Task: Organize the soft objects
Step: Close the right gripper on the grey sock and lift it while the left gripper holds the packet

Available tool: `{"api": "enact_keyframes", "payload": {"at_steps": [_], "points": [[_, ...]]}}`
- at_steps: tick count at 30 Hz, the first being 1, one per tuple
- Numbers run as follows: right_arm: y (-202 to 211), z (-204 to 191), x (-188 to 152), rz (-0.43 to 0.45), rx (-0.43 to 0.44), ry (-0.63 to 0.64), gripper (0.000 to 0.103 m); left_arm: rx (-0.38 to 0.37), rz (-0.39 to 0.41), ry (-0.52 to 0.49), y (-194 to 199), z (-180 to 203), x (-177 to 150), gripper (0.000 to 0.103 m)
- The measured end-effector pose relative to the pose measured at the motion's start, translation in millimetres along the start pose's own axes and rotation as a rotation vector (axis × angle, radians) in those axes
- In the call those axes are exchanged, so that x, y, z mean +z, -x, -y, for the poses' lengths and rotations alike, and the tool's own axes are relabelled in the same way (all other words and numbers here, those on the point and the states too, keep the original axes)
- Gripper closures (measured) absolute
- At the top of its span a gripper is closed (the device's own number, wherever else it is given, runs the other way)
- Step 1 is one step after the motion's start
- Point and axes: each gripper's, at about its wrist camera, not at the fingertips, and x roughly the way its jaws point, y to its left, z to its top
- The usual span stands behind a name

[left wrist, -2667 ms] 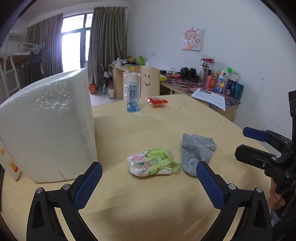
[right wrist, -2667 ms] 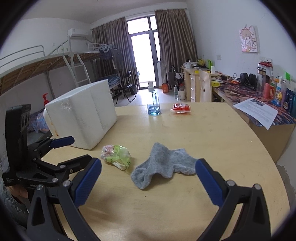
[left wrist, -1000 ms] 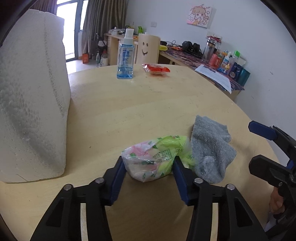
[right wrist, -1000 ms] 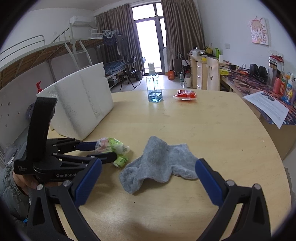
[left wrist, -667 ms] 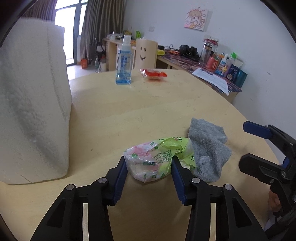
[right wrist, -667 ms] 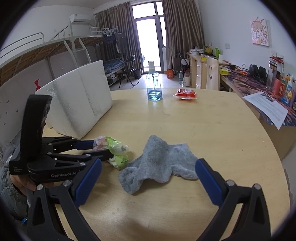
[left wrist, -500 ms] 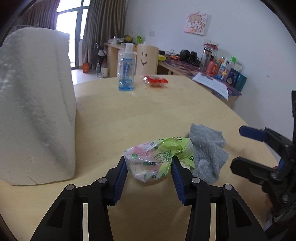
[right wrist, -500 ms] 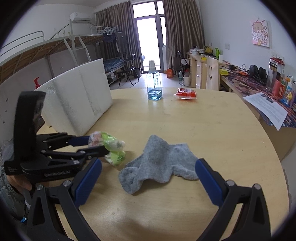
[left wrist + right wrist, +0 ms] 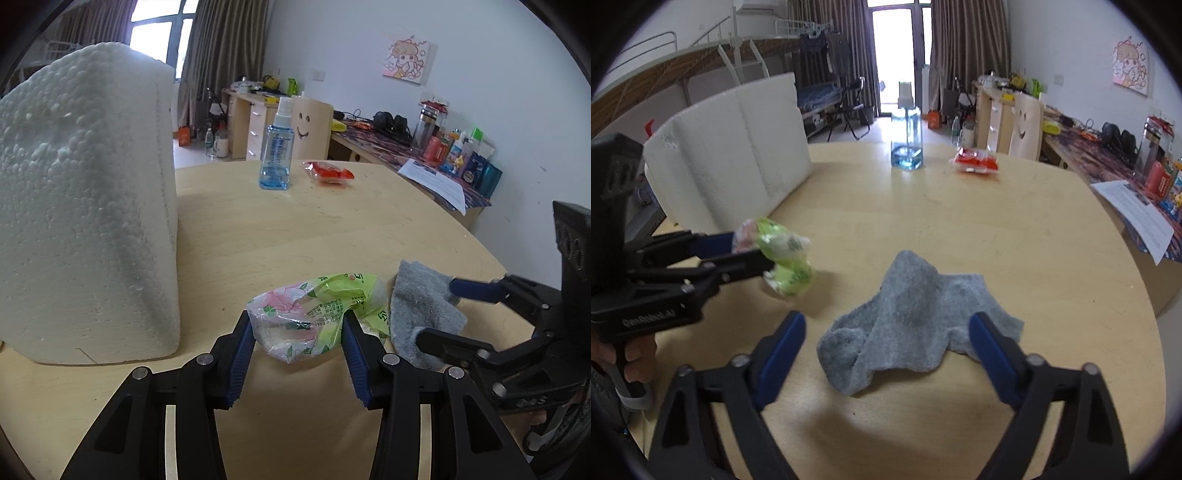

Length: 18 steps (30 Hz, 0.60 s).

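The green and pink plastic packet (image 9: 317, 314) is clamped between the blue pads of the left gripper (image 9: 297, 341). The jaws stand at a narrow setting and both pads press on the packet's sides. In the right wrist view the packet (image 9: 779, 254) is clear of the table surface, with its shadow on the wood beneath it. A hand (image 9: 631, 358) grips the handle of the left gripper at the lower left edge of that view.

The grey sock (image 9: 908, 325) lies crumpled and flat on the round wooden table (image 9: 997, 240), just right of the packet. The right gripper (image 9: 886, 343) straddles the sock's near part, one pad on each side. Its jaws are closing, with the sock between them, and the pads do not yet press on the cloth. In the left wrist view the sock (image 9: 421, 306) sits just beside the packet, and the far blue pad of the right gripper (image 9: 443, 314) lies at the sock's far edge.

A white foam block (image 9: 85, 221) stands on the table to the left of the packet, near but apart from it. At the far side of the table a clear spray bottle with blue liquid (image 9: 276, 147) stands upright. A small red packet (image 9: 328, 171) lies just to the right of the bottle.
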Motion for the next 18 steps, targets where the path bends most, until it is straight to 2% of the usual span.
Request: {"api": "enact_keyframes", "payload": {"at_steps": [6, 10, 11, 14, 18], "points": [[-9, 1, -3, -0.044, 0.010, -0.014, 0.036, -0.005, 0.004, -0.014, 1, 4, -1, 0.055], [-11, 0, -3, -0.061, -0.004, -0.008, 0.052, -0.010, 0.010, -0.012, 3, 4, 0, 0.055], [-12, -1, -3, -0.065, -0.008, -0.010, 0.059, -0.009, 0.010, -0.012, 3, 3, 0, 0.055], [-14, 0, -3, -0.072, -0.018, -0.017, 0.069, -0.015, 0.011, -0.011, 5, 3, -1, 0.055], [-13, 3, -4, -0.073, -0.014, -0.035, 0.078, -0.016, 0.022, -0.026, 9, 6, -2, 0.055]]}}
